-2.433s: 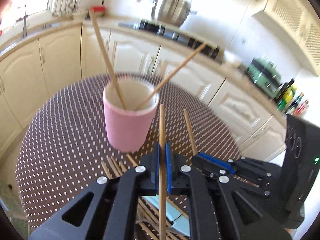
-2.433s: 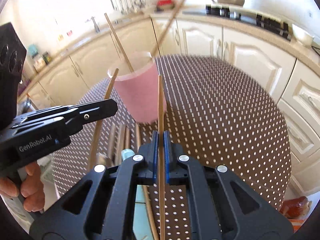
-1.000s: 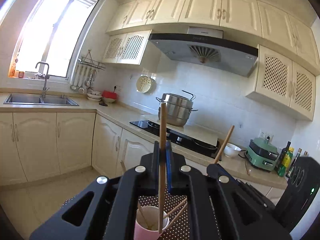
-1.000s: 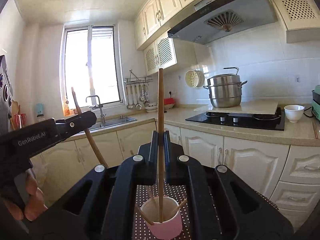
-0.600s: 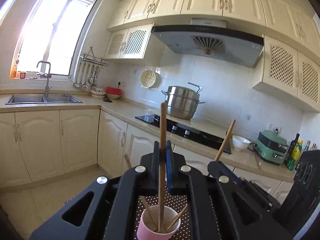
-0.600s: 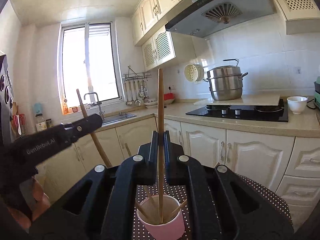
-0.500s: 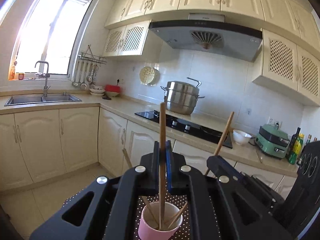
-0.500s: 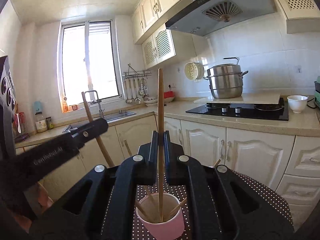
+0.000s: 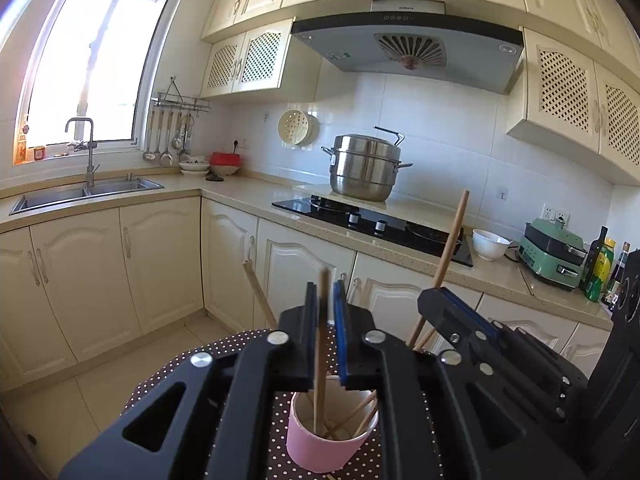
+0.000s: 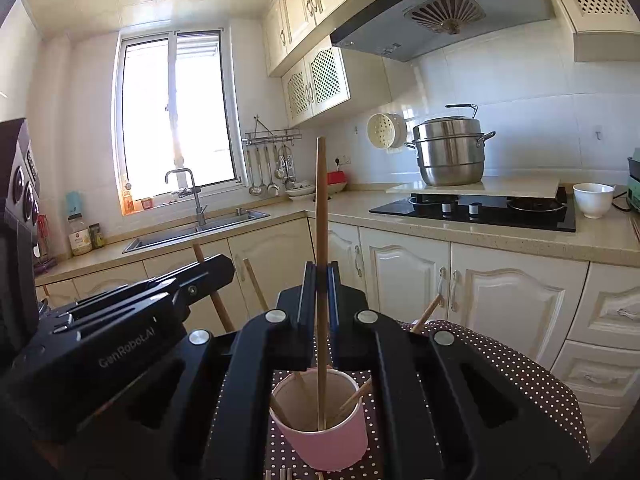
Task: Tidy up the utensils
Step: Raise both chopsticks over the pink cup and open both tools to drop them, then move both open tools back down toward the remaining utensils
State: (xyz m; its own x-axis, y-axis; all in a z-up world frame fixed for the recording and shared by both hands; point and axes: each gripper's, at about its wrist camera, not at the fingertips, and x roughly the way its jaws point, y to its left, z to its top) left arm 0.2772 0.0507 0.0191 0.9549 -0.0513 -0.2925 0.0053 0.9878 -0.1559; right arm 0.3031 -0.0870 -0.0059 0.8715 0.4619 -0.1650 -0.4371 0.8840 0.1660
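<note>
A pink cup (image 9: 325, 446) stands upright on the polka-dot surface (image 10: 516, 372), and everything here is placed against it. Its pale inside holds several wooden chopsticks (image 9: 352, 416) that lean against the wall and rim at different angles; one of them sticks out past the cup's far rim toward the cabinets (image 10: 427, 313).

The left tongs (image 9: 324, 316) hang directly above the cup's mouth. Their jaws have just been opening and now stand slightly apart, with a gap showing beside the blue pads. A chopstick (image 9: 319, 360) runs between them with its lower end down inside the cup and its top just above the jaws; the pads do not appear to press on it.

The right tongs (image 10: 321, 284) hover over the same cup, a little to the side of the left pair. Their jaws are clamped together on a second chopstick (image 10: 321, 216), which stands nearly upright. Its lower end reaches into the cup near the bottom, and its upper part rises well above the jaws.

A few more chopstick tips (image 10: 280, 474) lie on the surface just in front of the cup, at the lower edge of the right wrist view.
</note>
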